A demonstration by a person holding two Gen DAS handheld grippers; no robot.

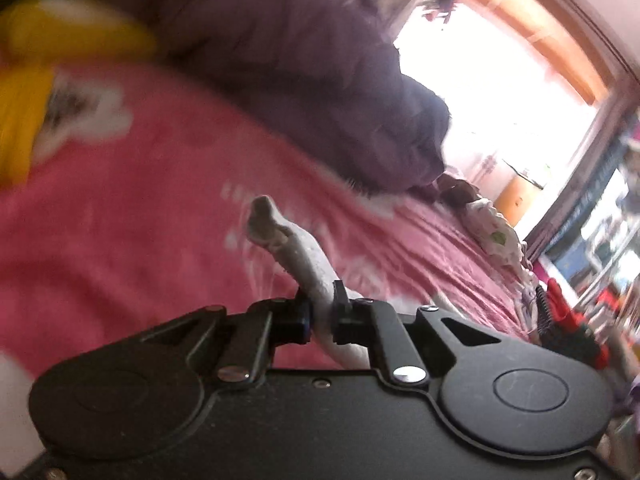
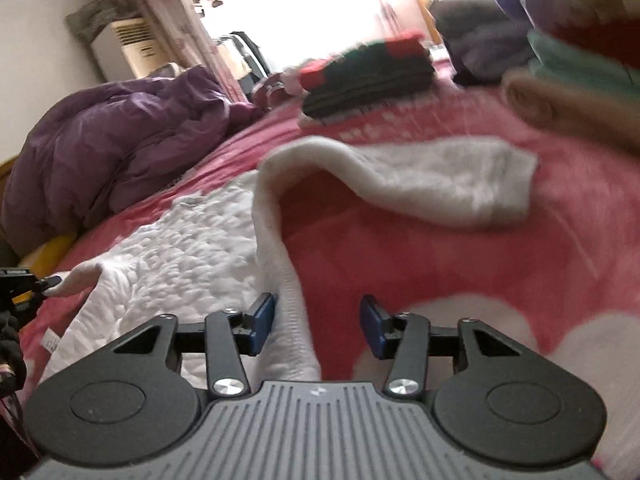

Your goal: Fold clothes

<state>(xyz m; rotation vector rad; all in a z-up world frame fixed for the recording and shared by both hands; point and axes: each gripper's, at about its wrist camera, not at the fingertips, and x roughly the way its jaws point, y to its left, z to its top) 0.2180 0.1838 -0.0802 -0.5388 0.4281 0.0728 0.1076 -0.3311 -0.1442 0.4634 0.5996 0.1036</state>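
A white knitted garment [image 2: 192, 248] lies spread on the pink bedspread [image 2: 440, 264], one sleeve [image 2: 440, 176] bent out to the right. My left gripper [image 1: 322, 312] is shut on a bunched strip of this white garment [image 1: 280, 232], which sticks up beyond the pads. In the right wrist view the left gripper [image 2: 44, 282] shows at the far left, pinching the garment's corner. My right gripper [image 2: 318, 320] is open low over the garment's right edge, which runs between the jaws beside the left pad [image 2: 262, 320].
A rumpled purple duvet [image 2: 112, 140] is heaped at the bed's far left. A dark folded stack with red and green [image 2: 368, 80] and brown and teal folded pieces [image 2: 560, 96] sit at the far side. A yellow item [image 1: 60, 36] lies blurred at the left.
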